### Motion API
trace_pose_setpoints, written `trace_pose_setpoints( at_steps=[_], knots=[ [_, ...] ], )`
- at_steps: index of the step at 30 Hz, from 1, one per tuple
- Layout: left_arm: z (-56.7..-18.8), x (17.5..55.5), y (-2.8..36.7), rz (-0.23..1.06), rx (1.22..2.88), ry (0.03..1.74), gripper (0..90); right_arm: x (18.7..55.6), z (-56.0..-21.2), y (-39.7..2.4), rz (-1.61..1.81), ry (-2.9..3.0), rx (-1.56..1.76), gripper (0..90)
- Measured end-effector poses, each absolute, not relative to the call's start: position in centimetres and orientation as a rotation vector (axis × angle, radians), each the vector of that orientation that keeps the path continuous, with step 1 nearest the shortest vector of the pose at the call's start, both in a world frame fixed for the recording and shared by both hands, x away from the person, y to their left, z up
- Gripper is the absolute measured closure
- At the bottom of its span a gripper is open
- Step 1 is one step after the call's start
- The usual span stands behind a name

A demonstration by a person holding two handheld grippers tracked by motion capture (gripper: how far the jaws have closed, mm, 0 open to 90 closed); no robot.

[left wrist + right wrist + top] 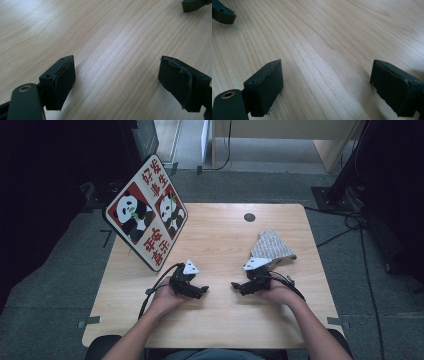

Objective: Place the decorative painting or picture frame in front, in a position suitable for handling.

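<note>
Both hands rest low on the near middle of the wooden table (220, 235), each holding a black gripper, and the two point toward each other. My left gripper (201, 291) is open, its jaws spread wide over bare wood (117, 72). My right gripper (236, 285) is open too, with nothing between its jaws (325, 75). The tip of the other gripper shows at the top right of the left gripper view (193, 5) and at the top left of the right gripper view (222, 13). A grey knitted cloth (270, 247) lies crumpled just behind the right hand.
A square board with panda pictures and red characters (146, 212) leans tilted at the table's left edge. A dark round hole (249, 217) sits near the far edge. Cables trail from both grippers. Dark equipment and cords stand on the floor around the table.
</note>
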State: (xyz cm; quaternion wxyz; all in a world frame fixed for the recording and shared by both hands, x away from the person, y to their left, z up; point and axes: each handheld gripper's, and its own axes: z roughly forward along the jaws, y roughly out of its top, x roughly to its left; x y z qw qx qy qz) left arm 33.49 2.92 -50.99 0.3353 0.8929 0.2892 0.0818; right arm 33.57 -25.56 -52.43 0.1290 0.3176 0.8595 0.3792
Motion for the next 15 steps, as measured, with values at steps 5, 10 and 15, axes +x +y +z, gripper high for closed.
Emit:
trace_pose_setpoints(
  at_steps=[5,10,15],
  knots=[
    [-49.6,33.6,3.7,0.144,2.311,0.737,19.2,33.6,-52.4,-25.6,1.102,2.499,0.923,11.1],
    [-48.4,33.9,4.9,0.081,2.253,0.764,25.9,33.6,-52.4,-25.6,1.101,2.500,0.921,11.1],
    [-47.1,34.0,6.7,0.030,2.198,0.796,29.9,33.5,-52.4,-25.6,1.100,2.501,0.926,11.1]
  ],
)
